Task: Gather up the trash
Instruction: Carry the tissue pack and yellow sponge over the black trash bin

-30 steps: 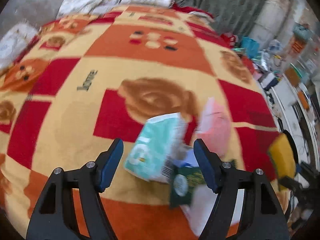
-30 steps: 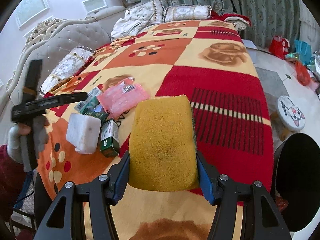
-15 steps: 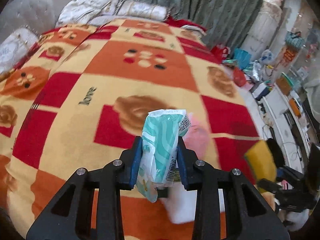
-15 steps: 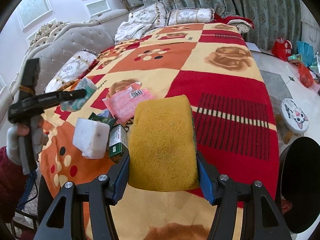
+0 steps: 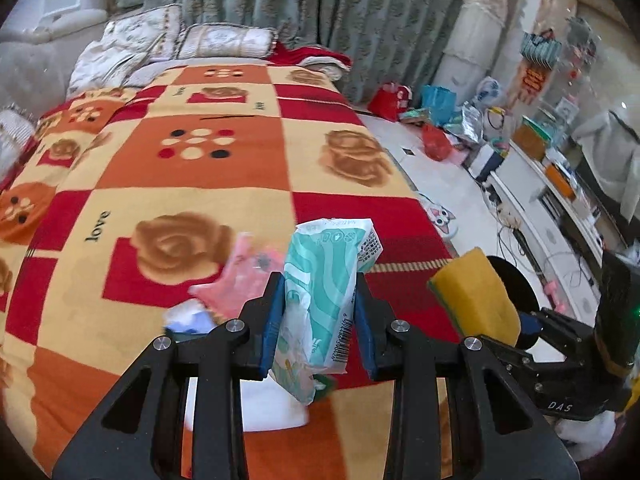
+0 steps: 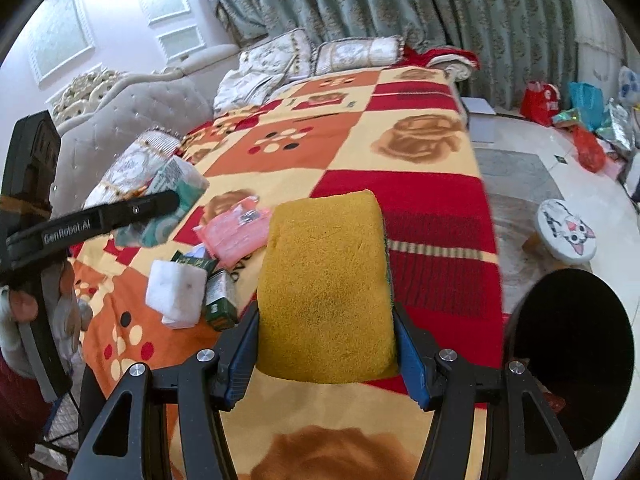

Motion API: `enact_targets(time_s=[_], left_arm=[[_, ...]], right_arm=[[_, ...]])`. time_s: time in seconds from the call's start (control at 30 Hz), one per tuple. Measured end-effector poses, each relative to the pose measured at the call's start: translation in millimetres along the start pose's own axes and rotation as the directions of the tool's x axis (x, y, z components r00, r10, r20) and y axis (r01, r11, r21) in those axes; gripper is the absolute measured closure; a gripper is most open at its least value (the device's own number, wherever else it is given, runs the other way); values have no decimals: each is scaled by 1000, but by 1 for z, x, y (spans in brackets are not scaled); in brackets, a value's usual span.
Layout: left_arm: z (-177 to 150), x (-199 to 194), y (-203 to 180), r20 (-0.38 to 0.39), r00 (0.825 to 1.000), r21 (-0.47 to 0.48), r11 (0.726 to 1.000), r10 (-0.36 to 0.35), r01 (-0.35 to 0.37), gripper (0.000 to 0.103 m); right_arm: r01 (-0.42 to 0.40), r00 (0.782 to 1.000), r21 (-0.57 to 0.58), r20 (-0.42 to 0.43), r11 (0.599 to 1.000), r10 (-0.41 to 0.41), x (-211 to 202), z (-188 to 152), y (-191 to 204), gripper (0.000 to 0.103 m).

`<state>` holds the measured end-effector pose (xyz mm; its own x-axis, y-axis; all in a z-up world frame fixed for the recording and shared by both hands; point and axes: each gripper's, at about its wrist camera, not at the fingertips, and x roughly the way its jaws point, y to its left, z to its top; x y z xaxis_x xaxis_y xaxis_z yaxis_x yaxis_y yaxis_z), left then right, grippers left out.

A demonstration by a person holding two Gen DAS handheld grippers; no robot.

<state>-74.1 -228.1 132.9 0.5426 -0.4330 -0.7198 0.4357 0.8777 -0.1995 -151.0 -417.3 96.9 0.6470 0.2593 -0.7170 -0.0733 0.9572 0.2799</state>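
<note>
1. Progress: two pieces of trash are off the bed (image 5: 192, 176) and in hand, neither yet dropped in a bin; by my judgement the job is well short of done.

2. Left claw (image 5: 318, 312): closed on a teal tissue pack (image 5: 324, 280), which stands upright between the blue pads, its top poking above them and its lower end hanging below. It is held clear above the blanket.

3. Right claw (image 6: 326, 344): closed on a yellow sponge (image 6: 326, 284), pinched at both sides, with a green edge showing along its right side. The sponge fills the gap between the pads.

4. Remaining on the bed: a pink packet (image 6: 236, 230), a white block (image 6: 176, 294), a small green carton (image 6: 220, 304) touching the block, and a dark green wrapper (image 6: 194, 262) between the block and the pink packet. All lie near the bed's near-left part, below and left of the right claw.

5. Likely bin: a dark round opening (image 6: 572, 352) sits on the floor just beside the bed, near the right claw. Whether it is the trash bin I cannot confirm.
</note>
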Motion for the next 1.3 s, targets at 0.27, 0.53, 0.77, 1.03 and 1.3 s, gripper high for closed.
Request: enact_targets(time_s=[0.27,0.53,0.77,1.03,1.3], left_arm=[[1,16,-57,-18,998,65,996,-55,56,72],[0,43,-112,-65,992,122,986,-108,115,72],[0,69,-157,-110,983,160,974,-146,162,72],[-2,97,-192,-160,970,167,963,-184,210,72],[-4,119,-217,-199,956,160,956,-214,247,72]], right_arm=[[56,998,70,27,996,-58,-26,-7,-38,44],[120,991,152,43,981,-128,-50,-19,-85,44],[168,983,214,33,962,-179,-61,-31,-121,44],[206,975,278,18,938,-220,-68,-42,-158,44],[229,970,342,-4,911,-242,-69,-52,-189,43]])
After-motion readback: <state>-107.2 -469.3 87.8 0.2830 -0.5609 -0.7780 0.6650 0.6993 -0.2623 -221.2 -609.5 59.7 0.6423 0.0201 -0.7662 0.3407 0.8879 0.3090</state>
